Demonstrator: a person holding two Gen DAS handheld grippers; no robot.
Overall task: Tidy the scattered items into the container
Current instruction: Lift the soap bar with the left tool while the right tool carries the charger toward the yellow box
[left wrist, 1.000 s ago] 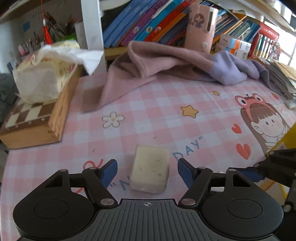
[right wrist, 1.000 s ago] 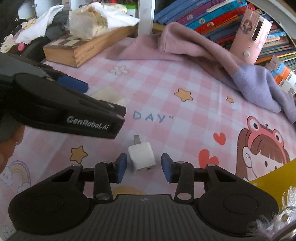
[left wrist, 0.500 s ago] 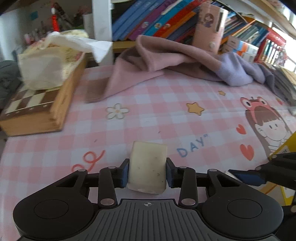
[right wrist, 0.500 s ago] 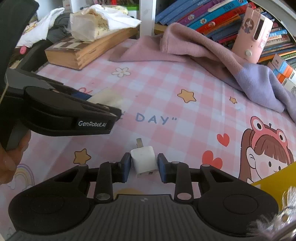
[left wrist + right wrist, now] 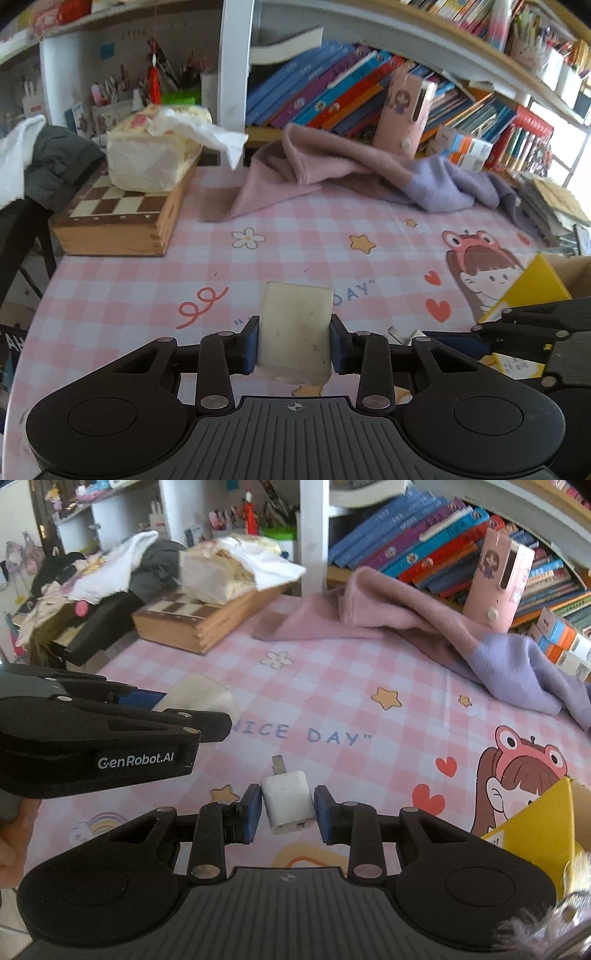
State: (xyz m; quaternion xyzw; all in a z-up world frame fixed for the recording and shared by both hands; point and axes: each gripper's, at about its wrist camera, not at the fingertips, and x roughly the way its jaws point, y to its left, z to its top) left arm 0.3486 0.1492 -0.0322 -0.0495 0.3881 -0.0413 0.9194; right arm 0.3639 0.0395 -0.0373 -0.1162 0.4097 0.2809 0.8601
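Observation:
My left gripper (image 5: 294, 343) is shut on a cream-white eraser block (image 5: 295, 332) and holds it lifted above the pink checked tablecloth. It shows from the side in the right wrist view (image 5: 122, 734), with the eraser (image 5: 199, 698) between its blue pads. My right gripper (image 5: 283, 812) is shut on a small white charger plug (image 5: 287, 806), lifted off the cloth, prongs pointing away. A yellow cardboard box (image 5: 535, 291) stands at the right, also in the right wrist view (image 5: 543, 823).
A wooden chess box (image 5: 118, 218) with a tissue pack (image 5: 151, 155) on it sits at the back left. A pink and purple cloth (image 5: 351, 173) lies at the back before a bookshelf. A pink case (image 5: 406, 110) stands upright behind it.
Both grippers closed on their items, the left on the eraser and the right on the charger, then lifted them off the tablecloth and rose.

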